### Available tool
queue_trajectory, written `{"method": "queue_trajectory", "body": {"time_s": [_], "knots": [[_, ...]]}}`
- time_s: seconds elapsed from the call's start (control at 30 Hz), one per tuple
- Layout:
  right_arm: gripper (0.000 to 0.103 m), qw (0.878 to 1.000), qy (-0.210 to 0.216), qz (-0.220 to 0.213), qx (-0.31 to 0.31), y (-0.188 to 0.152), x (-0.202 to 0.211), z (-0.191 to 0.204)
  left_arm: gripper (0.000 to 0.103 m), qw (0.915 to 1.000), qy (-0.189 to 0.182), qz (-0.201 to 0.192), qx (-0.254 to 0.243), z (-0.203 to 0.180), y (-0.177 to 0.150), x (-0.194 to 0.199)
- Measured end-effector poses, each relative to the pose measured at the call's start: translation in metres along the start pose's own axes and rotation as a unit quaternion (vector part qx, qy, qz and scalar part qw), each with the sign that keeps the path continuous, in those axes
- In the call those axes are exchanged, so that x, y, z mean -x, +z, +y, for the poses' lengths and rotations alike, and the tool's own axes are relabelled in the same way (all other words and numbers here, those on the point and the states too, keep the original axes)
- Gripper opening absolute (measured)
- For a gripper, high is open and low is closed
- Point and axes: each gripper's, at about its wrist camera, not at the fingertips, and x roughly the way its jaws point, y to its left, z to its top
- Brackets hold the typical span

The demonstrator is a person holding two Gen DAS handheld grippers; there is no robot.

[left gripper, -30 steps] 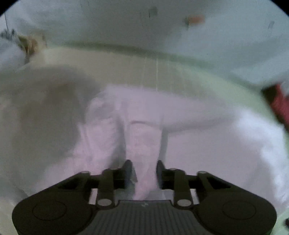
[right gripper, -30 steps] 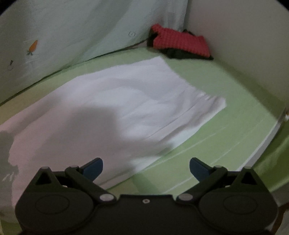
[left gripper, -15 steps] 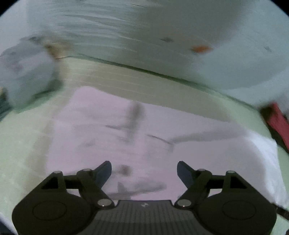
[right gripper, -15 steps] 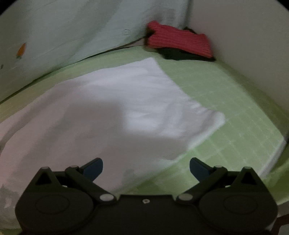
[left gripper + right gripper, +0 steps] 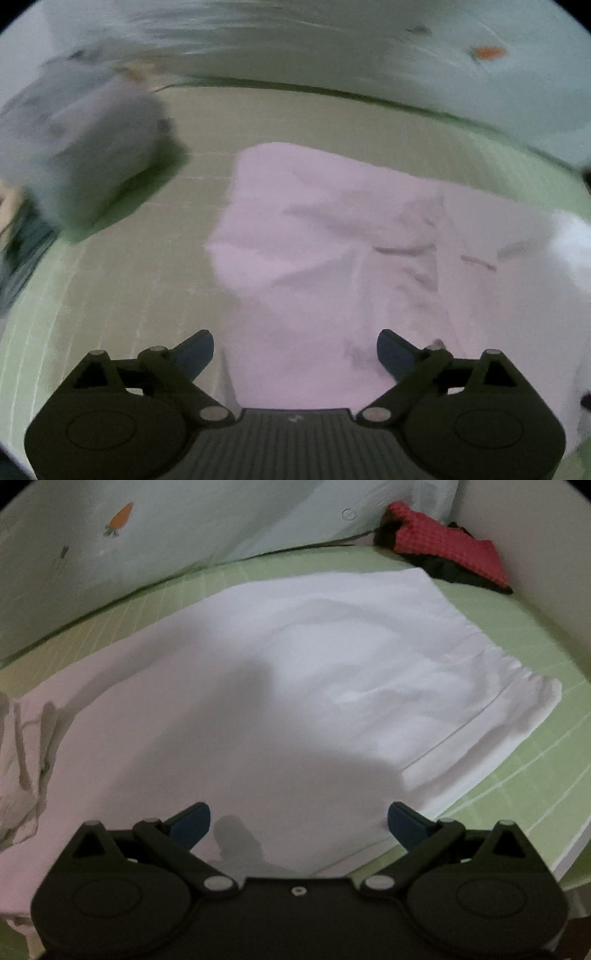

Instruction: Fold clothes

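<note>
No brand, label or readable writing shows anywhere; the only print is an orange carrot (image 5: 122,515) on the pale sheet (image 5: 221,524) hanging behind the green gridded mat (image 5: 517,657). Largest on the mat is the white garment (image 5: 314,672), spread flat across its middle in the right view, gathered band at the right end, crumpled at the left end where the frame cuts it off. In the left view the garment (image 5: 332,240) looks pinkish under dim light, creased, and its right part runs out of frame. A grey bundle (image 5: 85,155) at far left there is too blurred to name, as is the sheet (image 5: 295,55) above it. A red cloth (image 5: 447,539) over something dark lies in the far right corner, against the wall; what is beneath cannot be made out. A broad shadow covers the near half of the garment. The left hand-held gripper (image 5: 294,354) is opening, jaws wide, nothing between the pads, where a second ago it pinched a fold of the garment; the view has since slid left, showing more bare mat. The right hand-held gripper (image 5: 299,825) stands wide and empty over the garment's near edge, as before, now with more cloth in front of it.
</note>
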Motion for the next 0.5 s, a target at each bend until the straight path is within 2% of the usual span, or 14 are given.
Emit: {"method": "queue_trajectory", "body": {"time_s": [0.07,0.17,0.27,0.4,0.5], "knots": [[0.103,1.0,-0.003,0.008,-0.003,-0.004,-0.003,0.011,0.095,0.9992,-0.018,0.009,-0.034,-0.006,0.001,-0.009],[0.103,1.0,-0.013,0.015,-0.008,-0.008,-0.006,0.022,0.097,0.998,-0.039,0.026,-0.043,-0.003,0.006,-0.019],[0.103,0.999,-0.026,0.016,-0.013,-0.01,-0.005,0.027,0.1,0.9972,-0.048,0.049,-0.029,0.001,0.009,-0.029],[0.103,0.999,-0.024,0.019,-0.032,-0.006,-0.004,0.02,0.103,0.997,-0.045,0.062,-0.014,0.003,0.009,-0.035],[0.103,0.999,-0.023,-0.002,-0.047,-0.002,0.005,0.007,0.103,0.9972,-0.032,0.067,0.005,0.002,0.006,-0.038]]}}
